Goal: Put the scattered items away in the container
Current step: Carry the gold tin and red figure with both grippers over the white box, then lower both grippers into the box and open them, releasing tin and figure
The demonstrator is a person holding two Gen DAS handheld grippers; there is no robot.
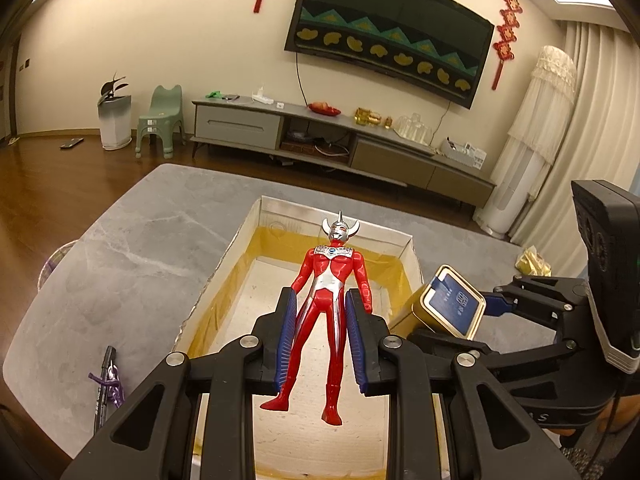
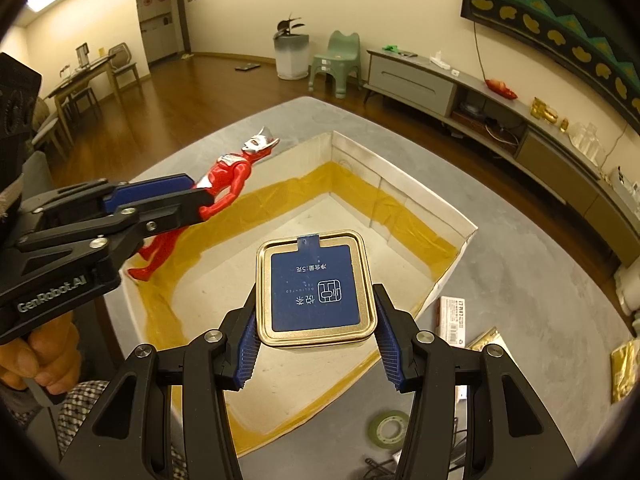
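Step in hand: both carries done, release pending. Landmark = the open box (image 2: 424,216), white walls, yellow tape round the inner floor edge.

Left tool (image 1: 320,336): pressed onto the red figure (image 1: 326,312) at hips and thighs, blue pads either side. Figure hangs above the box interior, head toward the far wall, feet dangling clear of the floor.

Right tool (image 2: 316,340): pinching the gold tin (image 2: 316,288) by its side walls, blue-labelled lid facing the camera. Tin is held over the box's near half, clear of the floor. From the left wrist view it sits just at the box's right wall, close beside the left tool.

Still outside the box: pen (image 1: 105,384) with a purple tie on the surface to its left; tape roll (image 2: 388,428), barcoded packet (image 2: 454,320) and gold sachets (image 2: 624,368) to its right.

Next, my read: lower each one and spread the pads one at a time. Tools are near each other, so stagger the drops. Tin first, flat on the floor; figure laid lengthwise beside it, then go for the leftovers.
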